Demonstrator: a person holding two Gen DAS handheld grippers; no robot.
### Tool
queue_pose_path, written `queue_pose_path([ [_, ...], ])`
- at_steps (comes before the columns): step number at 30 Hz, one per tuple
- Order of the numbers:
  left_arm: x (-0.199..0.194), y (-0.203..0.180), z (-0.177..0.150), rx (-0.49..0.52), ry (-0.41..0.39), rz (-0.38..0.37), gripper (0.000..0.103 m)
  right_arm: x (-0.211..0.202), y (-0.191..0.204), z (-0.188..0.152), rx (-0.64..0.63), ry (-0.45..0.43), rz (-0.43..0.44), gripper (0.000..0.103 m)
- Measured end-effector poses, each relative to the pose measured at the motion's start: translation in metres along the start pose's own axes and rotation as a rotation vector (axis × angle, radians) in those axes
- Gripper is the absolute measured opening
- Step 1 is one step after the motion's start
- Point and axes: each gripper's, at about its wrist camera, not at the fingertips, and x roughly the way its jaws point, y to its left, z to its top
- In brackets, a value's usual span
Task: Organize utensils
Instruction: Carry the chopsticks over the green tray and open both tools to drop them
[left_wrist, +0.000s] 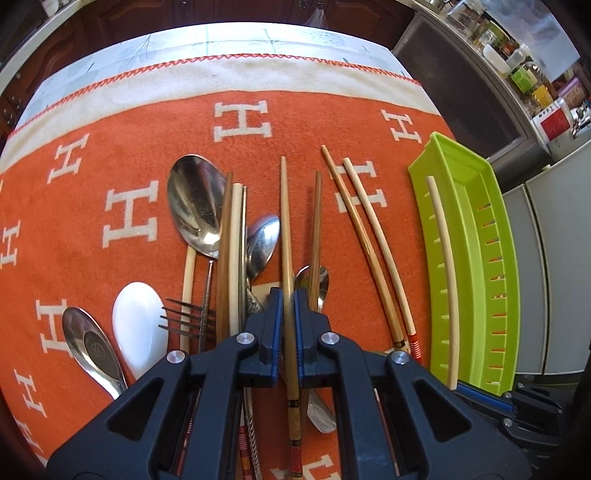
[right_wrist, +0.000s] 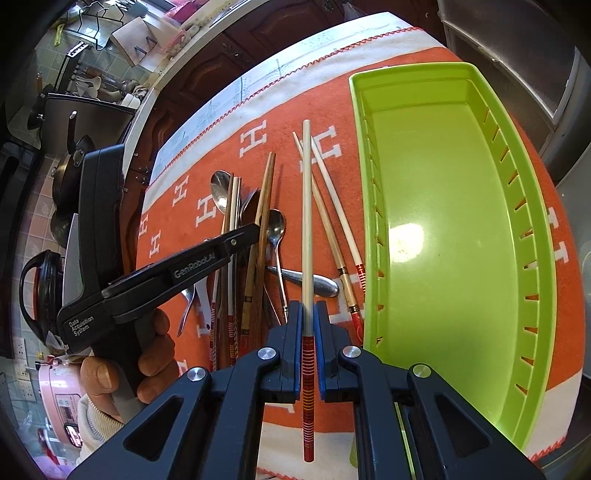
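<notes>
My left gripper (left_wrist: 288, 299) is shut on a brown wooden chopstick (left_wrist: 285, 221) over the pile of utensils on the orange cloth. My right gripper (right_wrist: 308, 312) is shut on a pale chopstick with a red striped end (right_wrist: 306, 229), held left of the green tray (right_wrist: 443, 229). In the left wrist view that pale chopstick (left_wrist: 445, 273) appears over the green tray (left_wrist: 480, 258). The pile holds a large steel spoon (left_wrist: 195, 206), a white spoon (left_wrist: 138, 325), a fork (left_wrist: 188, 317) and more chopsticks (left_wrist: 365, 243). The left gripper also shows in the right wrist view (right_wrist: 255, 230).
The orange cloth with white H marks (left_wrist: 110, 221) covers the table; its white border (left_wrist: 221, 74) runs along the far edge. Two chopsticks (right_wrist: 332, 221) lie just left of the tray. A counter with jars (left_wrist: 524, 66) stands at the right.
</notes>
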Motion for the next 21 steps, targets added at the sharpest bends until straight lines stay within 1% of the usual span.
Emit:
queue_pose_path([
  [4,0.015,-0.012,0.001,0.025,0.008,0.042,0.003,-0.001,-0.002,-0.003,0.005,0.004,-0.002,0.006],
  [6,0.017,-0.015,0.003,0.034,-0.006,0.054,0.004,-0.002,-0.004,-0.004,0.009,0.007,-0.004,0.006],
  [9,0.017,-0.013,0.005,0.010,-0.002,0.057,0.004,-0.004,-0.006,-0.005,0.015,0.006,-0.005,0.006],
  [12,0.013,-0.010,0.000,-0.006,-0.005,0.052,0.004,-0.007,-0.010,-0.007,0.017,0.004,0.000,0.006],
  [15,0.000,-0.010,-0.004,-0.005,-0.025,0.060,0.004,-0.013,-0.013,-0.008,0.012,-0.004,0.006,0.006],
  [19,-0.029,-0.012,-0.008,-0.009,-0.059,0.066,0.004,-0.030,-0.019,-0.009,0.004,-0.037,0.007,0.006],
  [21,-0.047,-0.011,-0.010,-0.010,-0.080,0.048,0.004,-0.040,-0.023,-0.009,0.000,-0.065,-0.008,0.006],
])
